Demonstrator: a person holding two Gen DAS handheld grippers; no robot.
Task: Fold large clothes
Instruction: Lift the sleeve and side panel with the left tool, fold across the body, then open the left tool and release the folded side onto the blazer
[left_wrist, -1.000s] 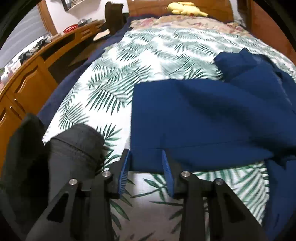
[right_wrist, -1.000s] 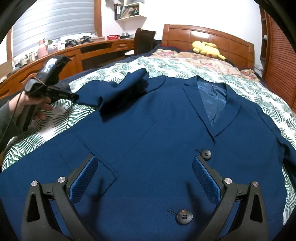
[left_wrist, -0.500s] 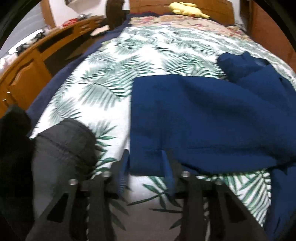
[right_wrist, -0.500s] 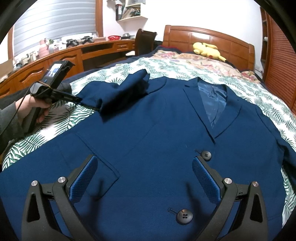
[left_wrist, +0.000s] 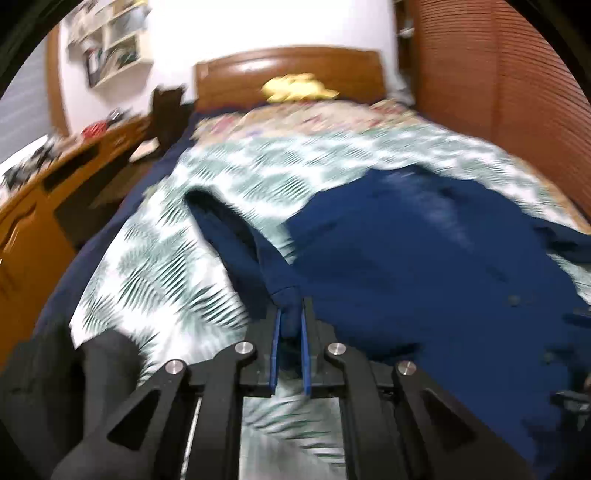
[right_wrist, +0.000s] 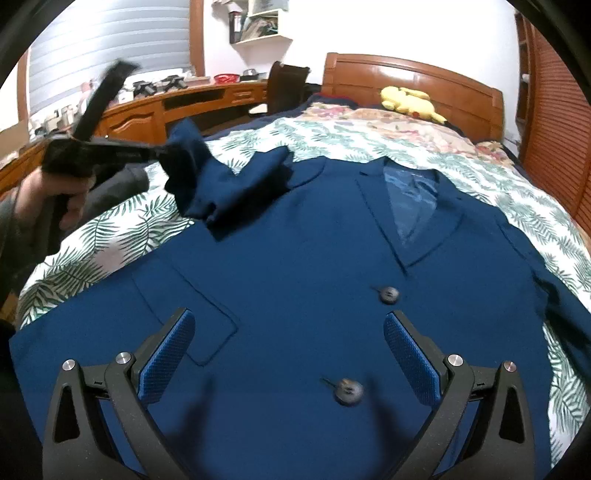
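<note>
A navy blue blazer (right_wrist: 295, 258) lies face up on the bed, with two dark buttons down its front. My left gripper (left_wrist: 290, 319) is shut on the cuff of the blazer's sleeve (left_wrist: 236, 240) and holds it lifted above the bed; the right wrist view shows the sleeve (right_wrist: 192, 162) hanging bunched from that gripper (right_wrist: 162, 151). My right gripper (right_wrist: 288, 350) is open and empty, hovering over the blazer's lower front near the bottom button (right_wrist: 347, 391).
The bed has a green leaf-print cover (right_wrist: 110, 236) and a wooden headboard (right_wrist: 413, 85) with a yellow plush toy (right_wrist: 410, 101). A wooden desk (right_wrist: 147, 114) runs along the left. Dark grey clothing (left_wrist: 107, 365) lies at the bed's left edge.
My left gripper has closed on the sleeve cuff and lifted it off the bed, swinging it up and toward the blazer. My right gripper has stayed still and open.
</note>
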